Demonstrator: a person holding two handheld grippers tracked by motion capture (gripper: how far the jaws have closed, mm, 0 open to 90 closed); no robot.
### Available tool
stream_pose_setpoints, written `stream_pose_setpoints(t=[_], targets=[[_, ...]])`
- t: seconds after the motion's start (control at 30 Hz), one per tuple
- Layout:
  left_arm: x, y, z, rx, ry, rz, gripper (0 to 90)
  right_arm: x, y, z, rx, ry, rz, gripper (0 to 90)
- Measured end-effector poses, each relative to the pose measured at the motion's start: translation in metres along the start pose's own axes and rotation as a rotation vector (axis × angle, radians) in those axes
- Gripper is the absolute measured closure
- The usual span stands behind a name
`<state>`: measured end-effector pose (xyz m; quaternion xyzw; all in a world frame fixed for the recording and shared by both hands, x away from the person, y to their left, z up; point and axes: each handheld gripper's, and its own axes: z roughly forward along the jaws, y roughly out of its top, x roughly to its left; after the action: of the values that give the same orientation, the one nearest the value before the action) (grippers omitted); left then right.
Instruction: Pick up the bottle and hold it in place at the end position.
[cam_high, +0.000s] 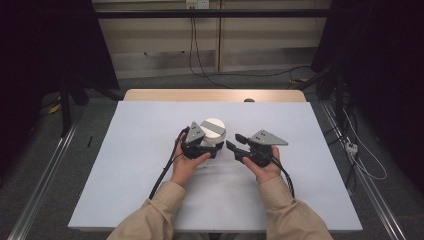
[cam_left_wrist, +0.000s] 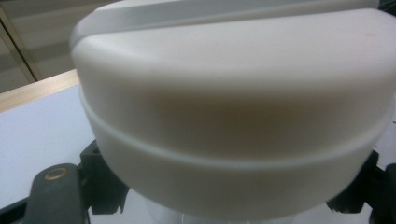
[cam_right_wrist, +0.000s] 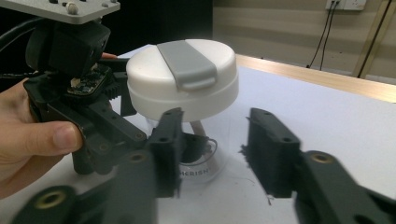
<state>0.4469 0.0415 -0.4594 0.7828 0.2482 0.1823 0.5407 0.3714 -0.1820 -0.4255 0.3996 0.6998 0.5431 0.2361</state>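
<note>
A clear cup (cam_right_wrist: 198, 154) with a broad white lid (cam_high: 213, 130) stands near the middle of the white worktop (cam_high: 125, 165), slightly toward the far side; a grey flip tab (cam_right_wrist: 187, 63) crosses the lid's top. The left tongs (cam_high: 209, 149) reach in from the left and sit around the cup's clear body just under the lid, apparently gripping it, though the exact contact is partly hidden by the lid's overhang; in the left gripper view the lid (cam_left_wrist: 233, 112) looms very close. The right tongs (cam_high: 231, 145) hang just right of the cup with their jaws spread wide and holding nothing; in the right gripper view they point at the cup's body.

The likely trouble is the cup itself; it looks light and thin-walled, so a hard squeeze could buckle it or pop the lid, while a push from the right tongs against only one side could tip it or twist it out of the left grip.
</note>
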Motion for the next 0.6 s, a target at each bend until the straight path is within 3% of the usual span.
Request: stream_pose_setpoints(t=[0.3,0.6], targets=[[-0.0005,-0.0001,0.0002,-0.001,-0.001,-0.004,18.7,-0.0028,0.0023,0.0031,0.016,0.028,0.0,86.6],[-0.0008,-0.0002,0.0002,0.0,-0.002,-0.004,18.7,-0.0016,0.0045,0.009,0.043,0.046,-0.009,90.0]])
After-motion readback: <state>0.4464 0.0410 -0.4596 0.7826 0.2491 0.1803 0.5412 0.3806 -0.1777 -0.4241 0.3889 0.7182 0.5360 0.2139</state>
